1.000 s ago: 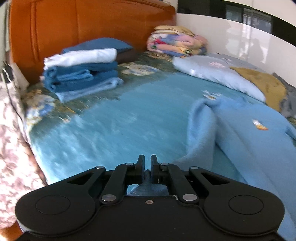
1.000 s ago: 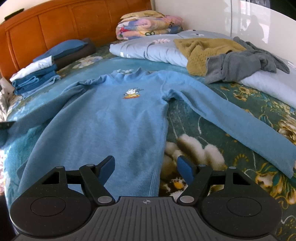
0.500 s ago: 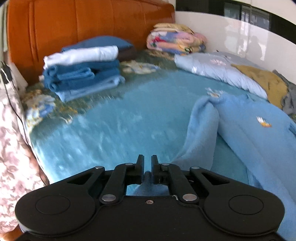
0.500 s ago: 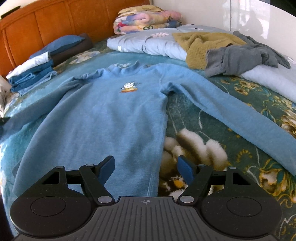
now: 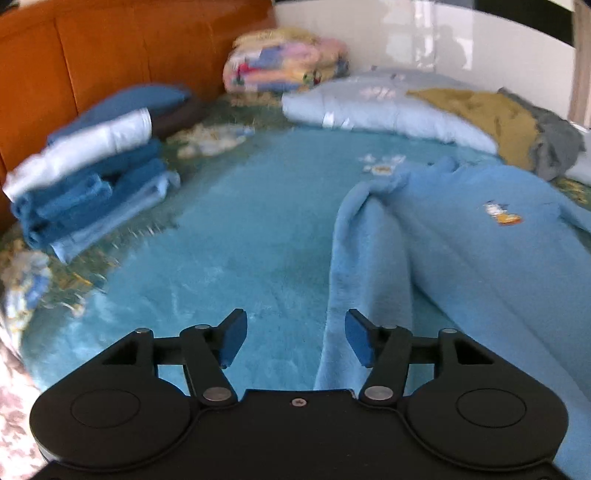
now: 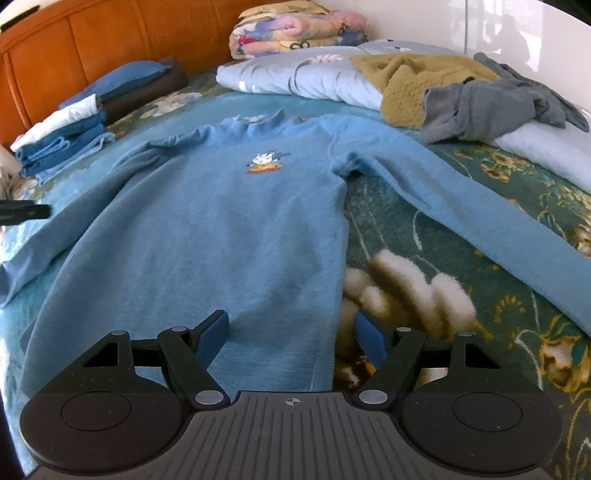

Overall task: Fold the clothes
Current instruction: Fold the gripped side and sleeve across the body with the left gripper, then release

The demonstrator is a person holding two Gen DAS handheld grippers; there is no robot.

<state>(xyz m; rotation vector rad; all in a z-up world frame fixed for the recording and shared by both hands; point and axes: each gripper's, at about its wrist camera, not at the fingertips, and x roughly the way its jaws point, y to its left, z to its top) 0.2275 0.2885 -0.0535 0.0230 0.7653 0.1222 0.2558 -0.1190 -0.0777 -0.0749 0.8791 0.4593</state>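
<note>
Sweater (image 6: 236, 229), light blue fleece with a little cartoon patch on the chest, lying face up and spread flat across the bed (image 6: 461, 258), collar toward the headboard (image 6: 110, 40). Not folded at all yet as far as can be seen: body flat, right sleeve (image 6: 491, 236) stretched straight out over the green flowered blanket, left sleeve (image 5: 365, 266) pulled down alongside the body and lying in a loose ridge. So, spreading-out stage looks done, actual folding all still ahead: sleeves in, sides over, then halving. Left gripper (image 5: 295, 341) with jaws just opened to roughly half, nothing pinched now; sleeve end lies just under the right-hand pad but looks let go. Right gripper (image 6: 291, 334) hovering over the hem near the sweater's right edge, jaws wide apart, holding nothing, cloth below them but not pressed. Further out: a tidy stack of folded clothes (image 6: 62, 144) by the headboard, blues with a white piece on top, so some earlier items look finished. Still waiting on the light blue quilt (image 6: 306, 77) near the wall: a mustard garment (image 6: 406, 85) and a crumpled grey garment (image 6: 495, 107), both unfolded. Folded colourful blanket (image 6: 295, 29) in the far corner, probably not part of the job. Roughly midway overall, at a guess.
</note>
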